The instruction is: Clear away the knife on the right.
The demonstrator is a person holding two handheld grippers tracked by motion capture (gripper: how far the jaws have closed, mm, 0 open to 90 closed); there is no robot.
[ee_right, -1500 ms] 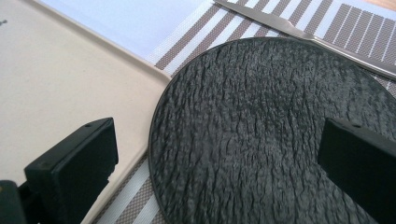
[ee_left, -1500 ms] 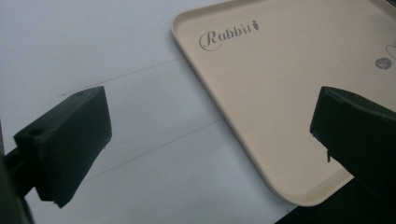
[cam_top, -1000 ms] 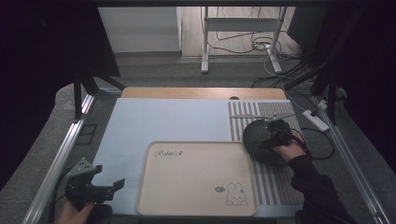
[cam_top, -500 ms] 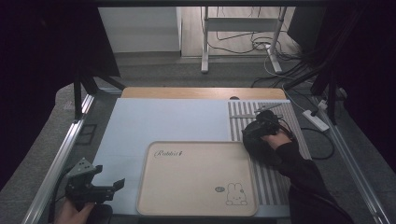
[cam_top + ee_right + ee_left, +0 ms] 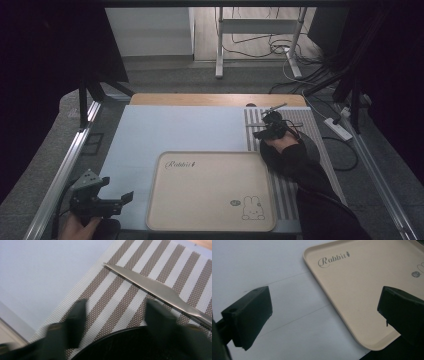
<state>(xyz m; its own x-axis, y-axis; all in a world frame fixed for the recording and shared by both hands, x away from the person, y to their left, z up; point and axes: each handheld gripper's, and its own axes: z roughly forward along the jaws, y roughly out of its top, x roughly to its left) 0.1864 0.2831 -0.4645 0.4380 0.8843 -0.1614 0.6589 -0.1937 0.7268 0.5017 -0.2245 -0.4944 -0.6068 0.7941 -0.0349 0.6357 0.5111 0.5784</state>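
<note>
A beige tray [image 5: 210, 192] printed with "Rabbit" and a small bunny lies at the near middle of the pale blue table [image 5: 170, 130], its right edge along a striped placemat [image 5: 140, 282]. On that mat a butter knife [image 5: 155, 290] lies just beyond the rim of a black plate [image 5: 140, 345], and the right gripper [image 5: 116, 315] hovers over the plate's far edge with jaws apart, gripping nothing. The left gripper [image 5: 324, 312] hangs at the table's near left corner, jaws wide apart and empty, one over the bare table and one over the tray's corner.
</note>
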